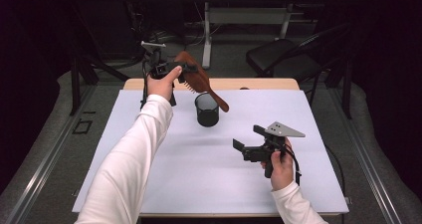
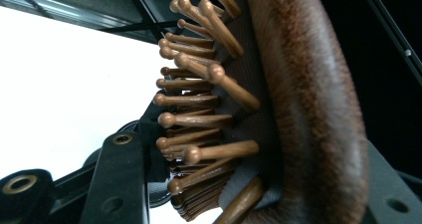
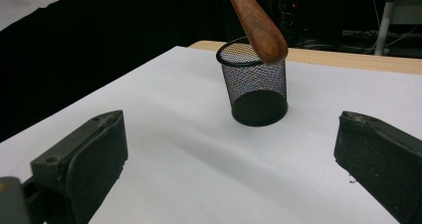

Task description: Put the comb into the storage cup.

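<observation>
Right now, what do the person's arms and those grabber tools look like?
Both arms wear long white sleeves. Each hand holds a black tool with two chunky black jaws. The right gripper has a flat grey three-cornered plate with little holes on top, and a black cable loops down by the hand. The left gripper is black too, with a small grey plate above it.

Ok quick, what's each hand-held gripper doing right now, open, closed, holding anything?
Left hand-held gripper: closed on the wooden hairbrush, its handle end over the mesh cup.
Right hand-held gripper: open, holding nothing.
</observation>
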A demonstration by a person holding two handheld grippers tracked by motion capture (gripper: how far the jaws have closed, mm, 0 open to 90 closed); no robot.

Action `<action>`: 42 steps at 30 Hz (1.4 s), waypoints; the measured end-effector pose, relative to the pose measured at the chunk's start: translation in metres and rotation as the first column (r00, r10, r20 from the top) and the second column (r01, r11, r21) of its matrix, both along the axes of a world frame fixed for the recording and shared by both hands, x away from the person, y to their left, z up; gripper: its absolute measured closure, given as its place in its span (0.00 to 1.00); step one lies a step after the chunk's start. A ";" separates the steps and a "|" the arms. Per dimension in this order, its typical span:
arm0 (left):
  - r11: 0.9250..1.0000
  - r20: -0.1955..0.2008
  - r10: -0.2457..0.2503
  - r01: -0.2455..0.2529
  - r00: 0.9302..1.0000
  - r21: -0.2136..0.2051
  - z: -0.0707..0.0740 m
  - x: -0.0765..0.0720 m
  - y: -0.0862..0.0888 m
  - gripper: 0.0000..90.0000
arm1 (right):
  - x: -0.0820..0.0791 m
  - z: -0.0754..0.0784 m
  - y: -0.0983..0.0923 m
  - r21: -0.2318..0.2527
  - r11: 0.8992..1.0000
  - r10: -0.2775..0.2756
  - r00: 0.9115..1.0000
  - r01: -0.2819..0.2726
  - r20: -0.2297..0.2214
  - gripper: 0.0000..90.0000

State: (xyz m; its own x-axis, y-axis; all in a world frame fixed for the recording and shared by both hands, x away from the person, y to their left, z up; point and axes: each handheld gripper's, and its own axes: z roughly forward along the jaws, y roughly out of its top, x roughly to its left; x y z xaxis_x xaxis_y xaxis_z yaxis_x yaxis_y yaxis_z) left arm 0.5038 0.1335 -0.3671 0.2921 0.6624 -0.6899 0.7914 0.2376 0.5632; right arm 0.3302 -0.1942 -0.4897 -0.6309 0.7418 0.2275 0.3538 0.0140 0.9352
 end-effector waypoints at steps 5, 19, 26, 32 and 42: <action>0.999 0.000 0.031 -0.031 1.000 -0.007 -0.004 0.001 0.006 0.54 | 0.000 -0.001 0.000 -0.006 1.000 -0.003 1.000 0.003 -0.001 0.01; 0.994 0.006 0.107 -0.107 0.994 -0.015 -0.005 0.002 0.027 0.54 | 0.001 -0.002 0.001 -0.008 1.000 0.001 1.000 -0.001 -0.004 0.01; 0.989 0.020 0.149 -0.149 0.989 -0.011 -0.008 0.002 0.033 0.54 | 0.000 -0.002 0.001 -0.009 1.000 0.001 1.000 -0.002 -0.012 0.01; 0.987 0.019 0.159 -0.159 0.987 -0.005 -0.011 0.004 0.034 0.54 | 0.001 -0.002 0.001 -0.004 1.000 -0.001 1.000 0.001 -0.009 0.01; 0.987 0.026 0.164 -0.164 0.986 0.000 -0.019 0.006 0.029 0.54 | 0.001 -0.002 0.001 -0.003 1.000 -0.003 1.000 0.003 -0.009 0.01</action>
